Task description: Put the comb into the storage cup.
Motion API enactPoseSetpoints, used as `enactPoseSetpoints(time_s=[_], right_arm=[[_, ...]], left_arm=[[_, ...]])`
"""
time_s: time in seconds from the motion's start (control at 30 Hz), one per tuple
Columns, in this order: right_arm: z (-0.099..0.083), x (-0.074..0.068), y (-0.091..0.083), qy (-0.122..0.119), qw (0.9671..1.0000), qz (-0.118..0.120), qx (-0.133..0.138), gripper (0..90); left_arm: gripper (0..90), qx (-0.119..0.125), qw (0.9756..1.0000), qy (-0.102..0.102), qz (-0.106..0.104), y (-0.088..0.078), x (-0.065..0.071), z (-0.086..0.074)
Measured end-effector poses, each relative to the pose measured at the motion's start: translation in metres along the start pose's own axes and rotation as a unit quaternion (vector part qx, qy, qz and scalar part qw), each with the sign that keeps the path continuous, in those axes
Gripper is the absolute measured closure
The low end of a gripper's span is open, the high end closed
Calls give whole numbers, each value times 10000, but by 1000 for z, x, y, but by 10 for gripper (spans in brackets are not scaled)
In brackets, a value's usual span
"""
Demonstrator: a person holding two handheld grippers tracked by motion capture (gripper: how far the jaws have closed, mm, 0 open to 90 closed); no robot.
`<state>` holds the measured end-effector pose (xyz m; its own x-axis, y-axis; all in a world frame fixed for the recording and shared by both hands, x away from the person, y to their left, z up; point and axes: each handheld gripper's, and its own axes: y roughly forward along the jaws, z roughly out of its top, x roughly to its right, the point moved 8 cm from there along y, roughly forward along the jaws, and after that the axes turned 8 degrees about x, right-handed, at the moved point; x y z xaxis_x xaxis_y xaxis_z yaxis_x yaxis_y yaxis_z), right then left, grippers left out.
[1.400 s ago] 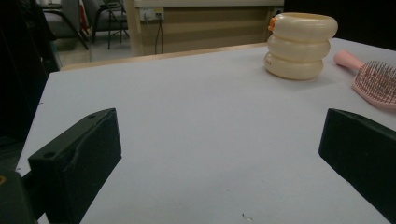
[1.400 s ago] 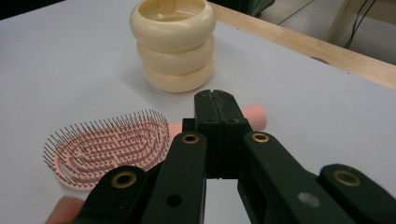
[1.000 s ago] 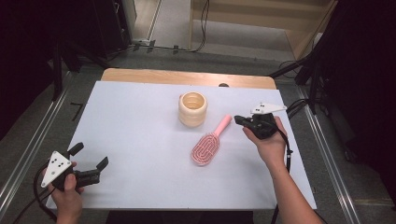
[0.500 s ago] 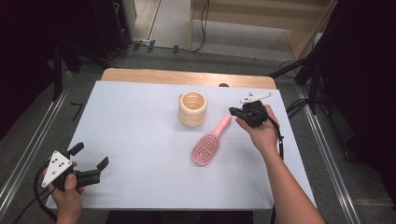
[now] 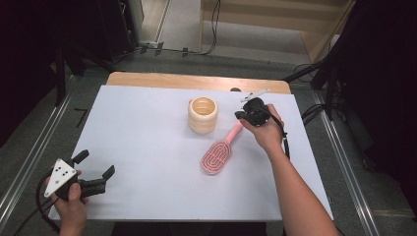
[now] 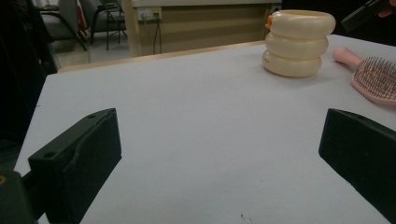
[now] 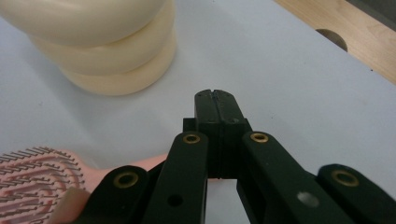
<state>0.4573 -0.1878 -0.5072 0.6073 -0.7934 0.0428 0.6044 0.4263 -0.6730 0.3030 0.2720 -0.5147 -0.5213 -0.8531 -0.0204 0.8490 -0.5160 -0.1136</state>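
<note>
A pink hairbrush (image 5: 220, 152) lies bristles up on the white table top (image 5: 137, 132), its handle pointing to the far right. A cream ribbed cup (image 5: 202, 114) stands upright just left of the handle's end. My right gripper (image 5: 238, 116) hovers over the handle's end, pointing left at the cup. In the right gripper view its jaws (image 7: 215, 97) are pressed together with nothing between them, the brush (image 7: 32, 172) below and the cup (image 7: 102, 42) ahead. My left gripper (image 5: 94, 166) rests at the near left corner, open and empty (image 6: 219, 154).
A wooden strip (image 5: 196, 81) with a round hole (image 5: 235, 90) runs along the table's far edge. Metal floor rails flank the table on both sides. In the left gripper view the cup (image 6: 299, 44) and brush (image 6: 373, 79) sit far across bare table.
My right hand has moved left and a little farther away, from beside the brush handle to above its end near the cup. The left hand has kept still.
</note>
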Motion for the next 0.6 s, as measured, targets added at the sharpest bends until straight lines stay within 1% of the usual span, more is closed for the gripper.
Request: enactPoseSetpoints(time_s=[0.07,0.13,0.17,0.2,0.27,0.33,0.6], right_arm=[[-1,0,7,56,9999,18,-146,882],[-3,1,13,53,9996,34,-261,881],[-3,1,13,53,9996,34,-261,881],[-7,1,18,54,9991,9,-410,881],[-8,1,21,76,9990,35,-445,882],[-13,3,27,123,9982,-1,-590,882],[-18,8,36,252,9968,-46,-755,881]], left_arm=[[0,2,10000,5,-5,0,0,0],[0,1,10000,6,-6,0,0,0],[0,-4,10000,7,-4,0,0,0],[0,-10,10000,8,-7,0,0,0],[0,-17,10000,15,-9,0,0,0],[0,-17,10000,16,-9,0,0,0],[0,-23,10000,23,-19,0,0,0]])
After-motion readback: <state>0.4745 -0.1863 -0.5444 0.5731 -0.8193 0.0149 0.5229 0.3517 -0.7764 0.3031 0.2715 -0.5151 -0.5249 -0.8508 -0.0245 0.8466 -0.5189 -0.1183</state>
